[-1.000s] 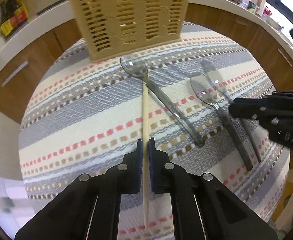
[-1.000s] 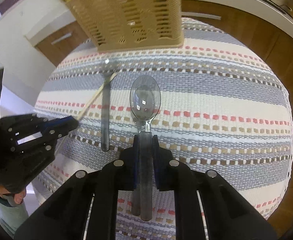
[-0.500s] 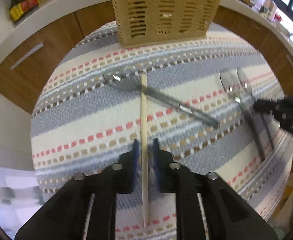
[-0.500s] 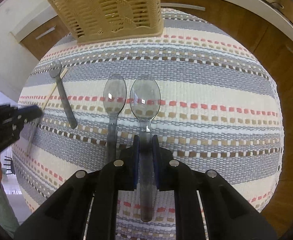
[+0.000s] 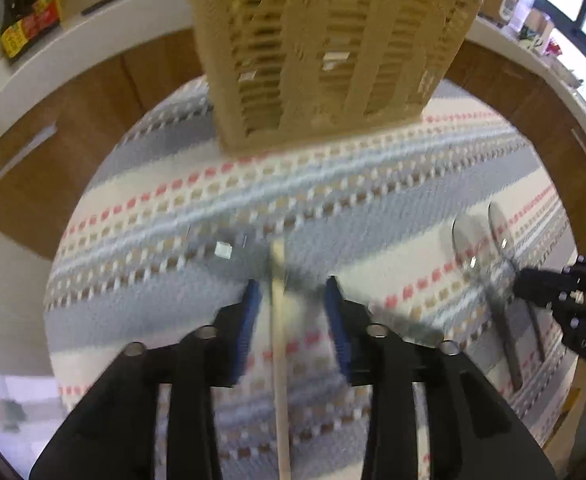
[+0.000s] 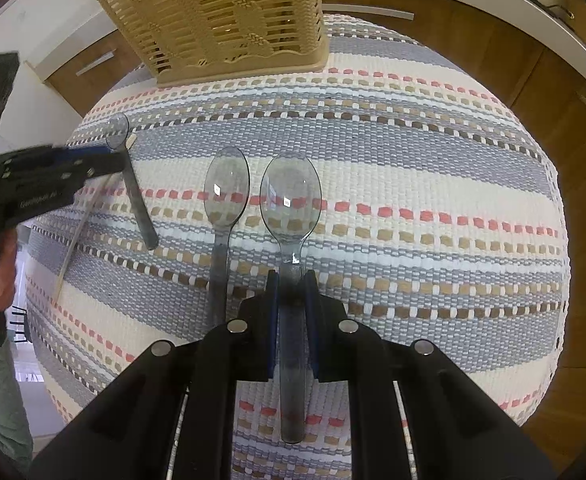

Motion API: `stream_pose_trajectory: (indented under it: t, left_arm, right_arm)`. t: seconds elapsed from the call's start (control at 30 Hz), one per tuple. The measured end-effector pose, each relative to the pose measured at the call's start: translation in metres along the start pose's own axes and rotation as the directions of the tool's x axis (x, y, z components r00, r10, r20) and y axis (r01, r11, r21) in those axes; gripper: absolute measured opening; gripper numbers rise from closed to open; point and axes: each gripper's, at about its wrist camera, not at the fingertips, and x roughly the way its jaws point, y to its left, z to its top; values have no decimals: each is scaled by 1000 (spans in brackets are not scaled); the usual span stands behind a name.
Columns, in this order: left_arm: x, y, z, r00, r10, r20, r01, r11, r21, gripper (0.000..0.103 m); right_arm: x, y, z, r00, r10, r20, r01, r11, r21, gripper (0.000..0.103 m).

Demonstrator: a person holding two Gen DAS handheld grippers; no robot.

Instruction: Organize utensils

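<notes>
Now my left gripper (image 5: 291, 300) stands released: its jaws have just been opening, and the chopstick (image 5: 280, 360) lies between them on the cloth (image 5: 141, 304), nearer the left pad, touched by neither. The stick runs lengthwise from under my hand toward the basket (image 5: 325, 48), its far tip just past my fingertips (image 5: 251, 304). A small spoon (image 6: 131, 176) lies crossing that tip; in my left view it is only a dark blur, but the right view shows it plainly, bowl toward the basket.

My right gripper (image 6: 291, 292) is clenched on the handle of a big spoon (image 6: 290, 216). The bowl reaches out ahead of the pads over the cloth, and the handle's end sticks back between my fingers. A second spoon (image 6: 225, 208) lies just beside it on the left, parallel, bowl the same way, free of my jaws.

A second ago my left jaws were tight on the chopstick, and the basket sat farther off; it now fills the top of my left view. My left view is also blurred now where it was sharp before. My right grip is unchanged from a second ago, but back then the basket hung closer over the held bowl and the second spoon was hidden.
</notes>
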Motion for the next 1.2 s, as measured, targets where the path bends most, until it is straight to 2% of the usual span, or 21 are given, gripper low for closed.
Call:
stream_pose_trajectory:
  t: [0.1, 0.13, 0.2, 0.3, 0.37, 0.43, 0.6, 0.67, 0.8, 0.83, 0.87, 0.9, 1.0, 1.07, 1.13, 1.2]
  left_arm:
    - [8, 0, 13, 999, -53, -4, 53, 999, 14, 43]
    - [10, 2, 17, 996, -88, -10, 88, 996, 7, 48]
    - [13, 7, 24, 993, -116, -9, 115, 993, -26, 50]
    - [15, 7, 32, 996, -88, -1, 88, 995, -44, 45]
    - [18, 1, 37, 1000, -7, 4, 7, 999, -46, 20]
    - [19, -2, 40, 1000, 22, 4, -22, 998, -51, 0]
    - [3, -19, 31, 998, -18, 62, 20, 999, -28, 0]
    - [-14, -27, 23, 991, -96, 95, 94, 995, 20, 0]
    - [-24, -47, 10, 976, -214, 39, 206, 967, 148, 0]
    - [-20, -53, 5, 978, -209, 20, 203, 966, 162, 0]
    - [-17, -53, 1, 985, -174, 10, 170, 972, 164, 0]
    - [-12, -52, 1, 992, -129, -1, 128, 981, 149, 0]
    - [-7, -34, -5, 979, -198, -50, 199, 980, 11, 4]
    - [-9, -22, -10, 980, -190, -55, 187, 981, -50, 20]
    - [-5, -14, -11, 980, -187, -63, 181, 979, -94, 30]
    - [-2, -6, -11, 981, -183, -70, 173, 977, -127, 31]
  right_arm:
    - [-2, -2, 1, 1000, 0, 1, 0, 1000, 0, 10]
    - [-2, -2, 1, 1000, 0, 2, 0, 1000, 0, 10]
    - [0, -7, 4, 1000, 5, 2, -5, 1000, 3, 10]
    - [0, -9, 7, 1000, 6, 6, -6, 1000, 8, 10]
    - [0, -10, 9, 1000, 5, 8, -5, 1000, 5, 11]
    - [-1, -10, 10, 1000, 2, 9, -2, 1000, 1, 11]
    - [-2, -7, 8, 1000, 3, 12, -3, 1000, 0, 11]
    - [-3, -6, 6, 1000, 3, 14, -3, 1000, 3, 11]
    - [-6, -6, 2, 1000, 6, 18, -6, 1000, 11, 11]
    - [-5, -6, 3, 1000, 8, 17, -8, 1000, 16, 10]
    - [-6, -6, 2, 1000, 9, 17, -10, 1000, 19, 10]
    - [-6, -7, 3, 1000, 10, 17, -11, 1000, 21, 10]
    - [-6, -6, 1, 1000, 19, 14, -19, 1000, 17, 10]
    - [-6, -5, 0, 1000, 21, 16, -21, 1000, 17, 10]
    - [-5, -6, -1, 999, 27, 18, -27, 999, 19, 10]
    - [-5, -5, -1, 999, 29, 20, -29, 999, 17, 10]
